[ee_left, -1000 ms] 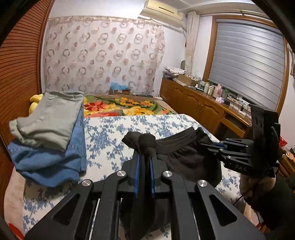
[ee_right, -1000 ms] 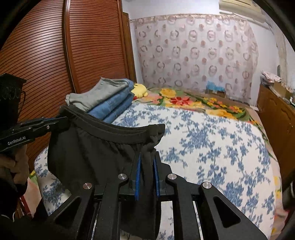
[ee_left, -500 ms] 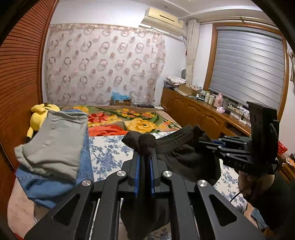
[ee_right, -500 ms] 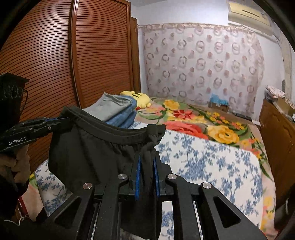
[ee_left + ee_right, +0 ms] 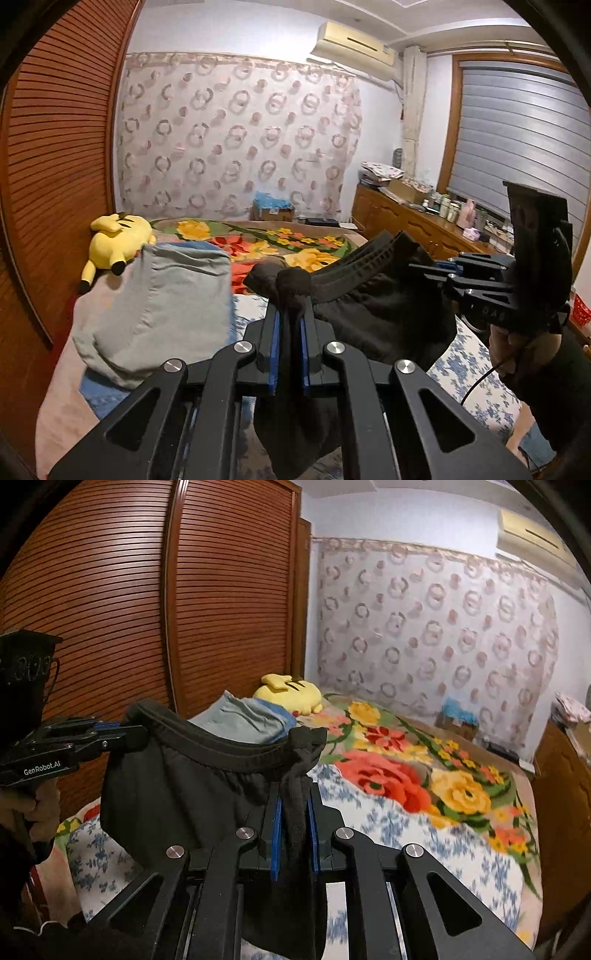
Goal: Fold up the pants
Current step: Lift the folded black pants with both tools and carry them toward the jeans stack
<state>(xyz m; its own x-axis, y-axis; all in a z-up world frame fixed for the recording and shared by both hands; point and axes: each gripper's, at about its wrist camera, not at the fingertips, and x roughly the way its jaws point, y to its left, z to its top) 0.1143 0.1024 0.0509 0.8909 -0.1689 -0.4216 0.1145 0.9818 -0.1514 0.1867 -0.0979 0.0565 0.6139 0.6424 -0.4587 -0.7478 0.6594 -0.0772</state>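
A pair of black pants [image 5: 373, 314] hangs in the air over the bed, stretched by its elastic waistband between my two grippers. In the left wrist view my left gripper [image 5: 290, 312] is shut on one bunched end of the waistband, and my right gripper [image 5: 417, 266] pinches the other end at the right. The right wrist view shows the same black pants [image 5: 177, 786]: my right gripper [image 5: 294, 794] is shut on the waistband, with cloth hanging down between its blue pads [image 5: 276, 830]. My left gripper [image 5: 135, 732] holds the far end at the left. The legs hang below, out of view.
A folded stack of grey and blue pants [image 5: 166, 306] lies on the bed at the left, a yellow plush toy [image 5: 118, 243] behind it. The bed has a blue floral sheet [image 5: 476, 362] and a flowered blanket [image 5: 388, 775]. A slatted wardrobe [image 5: 110, 590] stands left, a wooden cabinet [image 5: 402, 221] right.
Both grippers have risen and moved forward over the bed with the black pants held between them. The folded stack and plush toy now look closer; both grips are unchanged.
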